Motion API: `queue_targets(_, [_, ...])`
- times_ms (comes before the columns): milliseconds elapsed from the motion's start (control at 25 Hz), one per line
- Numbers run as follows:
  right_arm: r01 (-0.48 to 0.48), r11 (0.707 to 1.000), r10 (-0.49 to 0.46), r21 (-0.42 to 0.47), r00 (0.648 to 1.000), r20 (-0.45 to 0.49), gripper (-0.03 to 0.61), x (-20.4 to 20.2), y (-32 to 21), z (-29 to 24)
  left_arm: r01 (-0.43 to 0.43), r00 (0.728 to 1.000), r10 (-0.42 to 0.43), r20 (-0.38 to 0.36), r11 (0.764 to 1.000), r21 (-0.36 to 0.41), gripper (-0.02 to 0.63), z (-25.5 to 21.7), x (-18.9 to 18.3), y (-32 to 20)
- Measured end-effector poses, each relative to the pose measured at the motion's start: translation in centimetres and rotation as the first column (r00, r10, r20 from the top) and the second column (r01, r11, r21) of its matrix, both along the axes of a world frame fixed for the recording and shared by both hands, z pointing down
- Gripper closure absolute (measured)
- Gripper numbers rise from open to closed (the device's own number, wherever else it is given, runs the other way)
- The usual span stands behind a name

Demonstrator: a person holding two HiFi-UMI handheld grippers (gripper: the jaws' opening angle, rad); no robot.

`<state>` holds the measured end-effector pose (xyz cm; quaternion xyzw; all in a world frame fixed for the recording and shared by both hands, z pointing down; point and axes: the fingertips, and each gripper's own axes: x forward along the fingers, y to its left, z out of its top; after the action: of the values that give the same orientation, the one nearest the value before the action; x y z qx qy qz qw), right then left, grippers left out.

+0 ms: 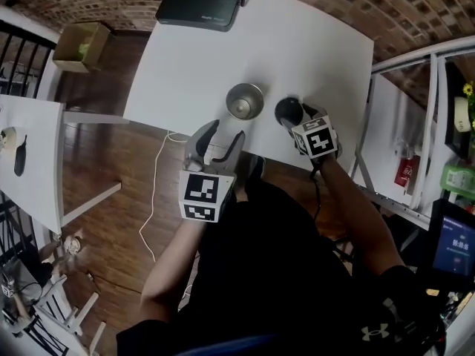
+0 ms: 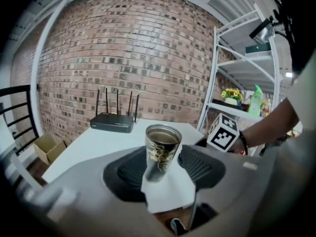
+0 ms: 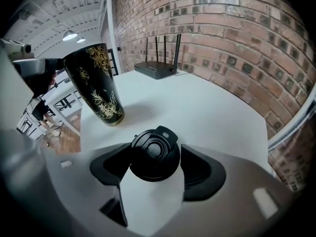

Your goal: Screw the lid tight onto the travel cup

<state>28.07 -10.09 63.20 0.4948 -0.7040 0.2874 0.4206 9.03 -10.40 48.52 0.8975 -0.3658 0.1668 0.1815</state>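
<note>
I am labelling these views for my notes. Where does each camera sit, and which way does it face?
Head view: on the person's head, facing steeply down at the white table; both arms, the left gripper and the right gripper show.
Left gripper view: on the left gripper, facing the open cup; its own parted jaws show.
Right gripper view: on the right gripper, facing the black lid between its own parted jaws.
Shared: both gripper views show the cup and the router.
</note>
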Motion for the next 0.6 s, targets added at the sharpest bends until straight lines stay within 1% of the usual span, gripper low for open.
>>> queue_targets(120, [-0.005, 1.0, 0.005, -0.006, 1.0, 0.01, 0.245, -0.4, -0.7, -0.2, 0.008, 1.0, -0.008, -0.013, 1.0, -0.004, 0.387, 0.0, -0.4, -0.2])
queue_targets(280, [-0.032, 0.998, 0.034, -0.045, 0.998, 0.046, 0.244, -1.0, -1.0, -0.3, 0.031, 0.999, -0.031, -0.022, 0.999, -0.015, 0.387, 0.1, -0.9, -0.3])
queue_targets(400, [-0.054, 0.996, 0.057, -0.071, 0.998, 0.037, 0.241, -0.8, -1.0, 0.2, 0.052, 0.998, -0.052, -0.03, 0.999, -0.013, 0.387, -0.1, -1.6, -0.6])
queue_targets(600, [-0.034, 0.995, 0.035, -0.092, 0.999, 0.016, 0.23, -0.7, -0.7, 1.5, 0.063, 0.998, -0.064, -0.027, 0.998, -0.017, 0.387, 0.0, -2.4, -0.7])
